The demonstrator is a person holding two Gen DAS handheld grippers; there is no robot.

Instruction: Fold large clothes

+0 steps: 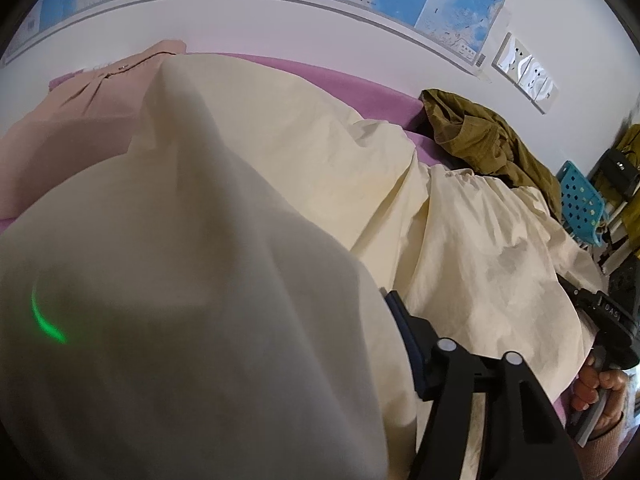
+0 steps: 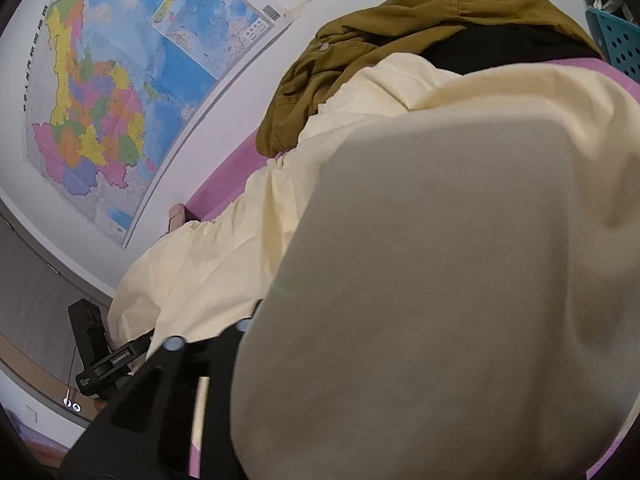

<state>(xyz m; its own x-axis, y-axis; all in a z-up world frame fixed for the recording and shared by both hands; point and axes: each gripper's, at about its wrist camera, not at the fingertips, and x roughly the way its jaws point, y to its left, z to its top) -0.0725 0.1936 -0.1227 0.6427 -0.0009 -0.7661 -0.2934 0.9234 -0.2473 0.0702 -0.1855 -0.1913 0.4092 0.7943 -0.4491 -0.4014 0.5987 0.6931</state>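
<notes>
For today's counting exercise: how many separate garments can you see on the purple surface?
3. A cream garment spreads across the middle, a pink garment lies at the far left end, and an olive garment is heaped at the right. More may be hidden underneath.

Maps pinned across white wall, coloured regions and blue sea. Wall sockets at the maps' right end. Pink bed cover runs along the wall. Teal perforated chair at the bed's far end, dark gear on a stand just behind.
</notes>
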